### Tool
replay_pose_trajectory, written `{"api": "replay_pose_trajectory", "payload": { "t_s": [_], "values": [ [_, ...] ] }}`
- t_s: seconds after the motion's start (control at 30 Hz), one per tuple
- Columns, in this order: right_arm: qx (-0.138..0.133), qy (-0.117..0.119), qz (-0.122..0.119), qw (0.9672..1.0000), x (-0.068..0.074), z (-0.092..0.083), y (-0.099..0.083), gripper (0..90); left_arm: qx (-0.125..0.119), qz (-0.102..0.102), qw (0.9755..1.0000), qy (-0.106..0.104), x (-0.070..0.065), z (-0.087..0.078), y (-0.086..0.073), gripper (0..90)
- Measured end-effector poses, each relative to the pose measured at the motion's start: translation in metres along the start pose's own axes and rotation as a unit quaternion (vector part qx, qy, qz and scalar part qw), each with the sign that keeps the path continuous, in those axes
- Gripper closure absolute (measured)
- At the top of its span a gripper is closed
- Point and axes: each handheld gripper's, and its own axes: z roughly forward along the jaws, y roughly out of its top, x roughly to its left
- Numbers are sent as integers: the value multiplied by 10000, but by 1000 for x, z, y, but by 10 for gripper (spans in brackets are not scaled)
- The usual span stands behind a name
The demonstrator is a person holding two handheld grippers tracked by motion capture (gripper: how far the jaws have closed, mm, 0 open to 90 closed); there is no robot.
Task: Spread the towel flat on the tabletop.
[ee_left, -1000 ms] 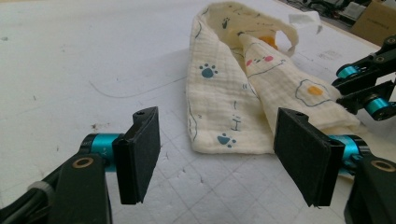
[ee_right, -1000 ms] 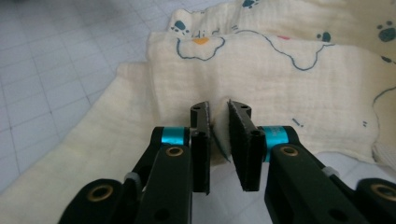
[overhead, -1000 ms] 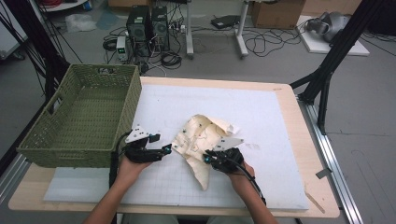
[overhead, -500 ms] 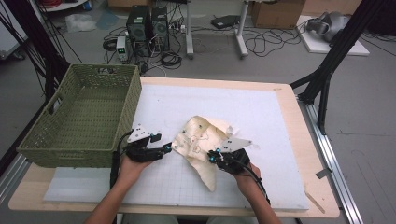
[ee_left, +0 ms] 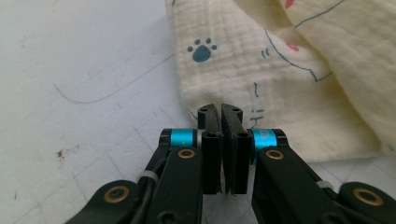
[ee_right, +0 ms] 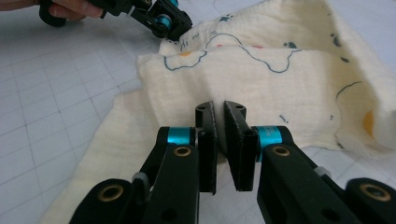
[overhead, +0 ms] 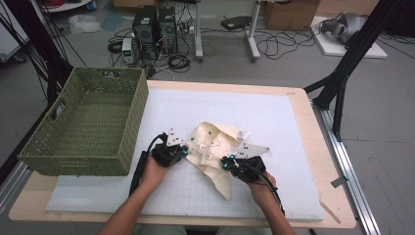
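Cream printed muslin cloth [overhead: 215, 149] lies crumpled mid-counter, toward the near edge. Left claw [ee_left: 221, 109] has just been closing, now clamped on the cloth's edge; right claw [ee_right: 219, 109] clamped on a fold.

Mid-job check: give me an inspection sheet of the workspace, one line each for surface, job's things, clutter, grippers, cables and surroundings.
Surface: white gridded mat on a wooden table, faint marks.
Job's things: cream printed cloth, crumpled mid-mat.
Clutter: green woven basket at the table's left; inside nothing seen.
Grippers: left gripper has just closed at the cloth's edge, cloth between the jaws not clear; right gripper shut on a fold of the cloth.
Cables: one trails from each gripper along the forearm.
Surroundings: computer towers, loose floor cables, cardboard boxes, black stand legs.
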Motion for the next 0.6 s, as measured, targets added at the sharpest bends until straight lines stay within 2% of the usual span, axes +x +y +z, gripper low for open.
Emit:
{"api": "replay_pose_trajectory", "payload": {
  "t_s": [0.07, 0.13, 0.23, 0.27, 0.3, 0.43, 0.47, 0.5, 0.53, 0.57, 0.6],
  "values": [
    [-7, -15, 12, 10000, -1, -2, -1, 838, -9, -87, 9998, 152, 4, -1, 1, 869],
    [16, -86, 55, 9999, -4, -10, -4, 841, -57, -320, 9991, 274, 14, -5, -1, 870],
    [30, -105, 141, 9998, -7, -15, -7, 841, -160, -638, 9972, 359, 28, -11, -2, 870],
    [30, -129, 141, 9998, -9, -18, -9, 841, -237, -800, 9959, 344, 32, -12, -2, 870],
    [50, -141, 171, 9997, -11, -20, -10, 841, -197, -882, 9955, 300, 35, -12, -1, 869],
    [147, -291, 173, 9993, -13, -32, -18, 858, -188, -847, 9948, 533, 42, -13, 4, 870],
    [147, -291, 173, 9993, -13, -32, -18, 858, -173, -899, 9942, 562, 46, -13, 5, 870],
    [142, -378, 204, 9990, -16, -41, -22, 861, -226, -975, 9929, 647, 51, -14, 7, 870],
    [171, -438, 219, 9987, -17, -45, -25, 862, -226, -975, 9929, 647, 51, -14, 7, 869],
    [197, -455, 275, 9984, -19, -49, -29, 863, -292, -1077, 9912, 715, 55, -14, 6, 870],
    [197, -455, 275, 9984, -19, -49, -29, 863, -292, -1077, 9912, 715, 55, -14, 6, 870]
  ]
}}
